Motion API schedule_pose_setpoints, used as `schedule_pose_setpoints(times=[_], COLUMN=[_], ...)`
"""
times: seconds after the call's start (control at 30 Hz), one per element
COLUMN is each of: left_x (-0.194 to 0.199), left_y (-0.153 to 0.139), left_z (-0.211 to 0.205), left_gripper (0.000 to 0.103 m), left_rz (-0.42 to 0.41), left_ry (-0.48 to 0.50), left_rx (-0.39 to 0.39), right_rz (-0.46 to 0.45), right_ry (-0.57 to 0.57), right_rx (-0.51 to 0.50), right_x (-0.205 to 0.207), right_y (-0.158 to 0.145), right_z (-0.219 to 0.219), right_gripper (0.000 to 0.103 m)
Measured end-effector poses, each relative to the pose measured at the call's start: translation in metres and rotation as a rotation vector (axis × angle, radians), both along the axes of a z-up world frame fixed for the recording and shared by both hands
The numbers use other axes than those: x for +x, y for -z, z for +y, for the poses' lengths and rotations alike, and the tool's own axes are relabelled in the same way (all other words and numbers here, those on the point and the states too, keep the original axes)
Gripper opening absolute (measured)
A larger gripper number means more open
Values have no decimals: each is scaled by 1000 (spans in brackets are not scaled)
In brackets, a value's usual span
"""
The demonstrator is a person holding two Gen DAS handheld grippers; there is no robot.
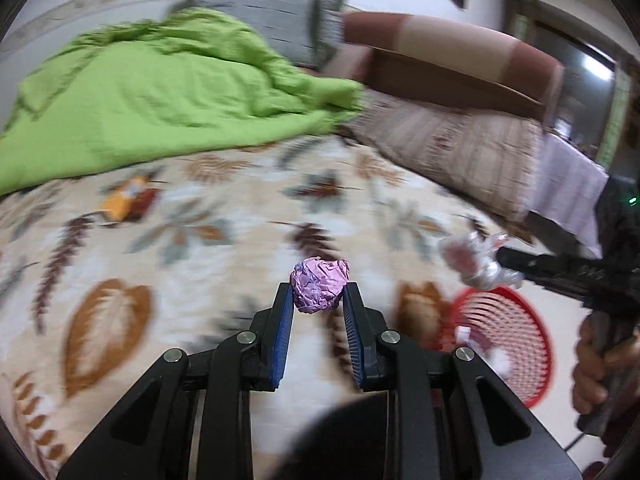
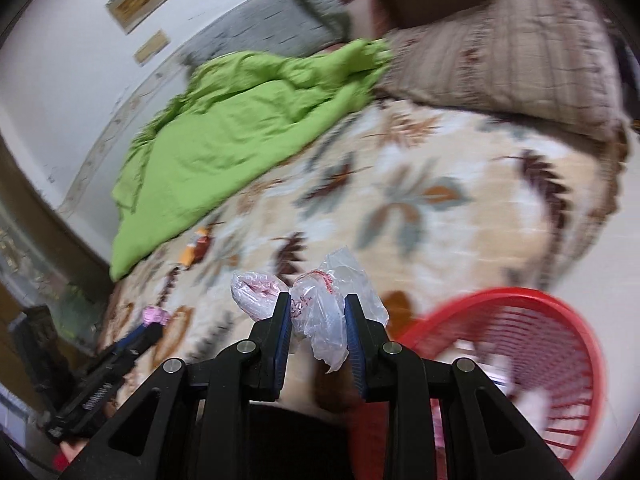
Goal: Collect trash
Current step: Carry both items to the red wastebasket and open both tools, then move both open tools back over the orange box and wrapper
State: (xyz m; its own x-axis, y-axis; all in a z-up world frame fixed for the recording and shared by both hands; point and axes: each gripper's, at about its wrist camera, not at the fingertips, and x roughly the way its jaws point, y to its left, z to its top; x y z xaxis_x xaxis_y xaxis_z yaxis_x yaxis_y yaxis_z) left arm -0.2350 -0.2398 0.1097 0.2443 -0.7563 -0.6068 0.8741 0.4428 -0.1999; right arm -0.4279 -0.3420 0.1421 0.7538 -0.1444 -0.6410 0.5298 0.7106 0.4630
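My left gripper (image 1: 318, 292) is shut on a crumpled pink paper ball (image 1: 319, 285), held above the leaf-patterned bedspread (image 1: 200, 240). My right gripper (image 2: 317, 304) is shut on a crumpled clear plastic bag (image 2: 320, 312) with red print. In the left wrist view the right gripper (image 1: 500, 258) comes in from the right with the plastic bag (image 1: 472, 258) above a red slatted basket (image 1: 508, 344). The right wrist view has the red basket (image 2: 520, 360) at lower right and the left gripper (image 2: 154, 322) with the pink ball (image 2: 154, 315) at lower left. An orange wrapper (image 1: 126, 200) lies on the bedspread.
A green blanket (image 1: 160, 92) is bunched at the back of the bed. A grey pillow (image 1: 264, 12) and a brown patterned pillow (image 1: 452, 148) lie against a brown headboard (image 1: 452, 60). A hand (image 1: 600, 372) grips the right tool. Small white scraps lie in the basket.
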Motion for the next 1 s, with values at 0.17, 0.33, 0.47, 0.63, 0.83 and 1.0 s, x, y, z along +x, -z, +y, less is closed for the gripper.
schedule_pose_setpoints(times=[0.17, 0.33, 0.47, 0.63, 0.83, 1.0], left_x=[-61, -104, -127, -140, -128, -111], left_y=[-13, -5, 3, 12, 7, 1], left_z=[-7, -26, -38, -48, -36, -24], left_gripper=[24, 24, 24, 56, 57, 58], left_rz=[33, 88, 118, 150, 164, 144], left_ry=[173, 312, 378, 397, 359, 309], left_rx=[17, 69, 105, 142, 127, 116], right_rz=[73, 93, 94, 96, 66, 40], right_ry=[88, 162, 195, 222, 220, 170], right_rx=[-24, -4, -3, 9, 16, 17], right_x=[-54, -92, -112, -122, -119, -99], right_y=[7, 13, 15, 18, 14, 8], right_z=[-17, -32, -39, -46, -47, -40], right_gripper=[29, 30, 34, 60, 61, 61])
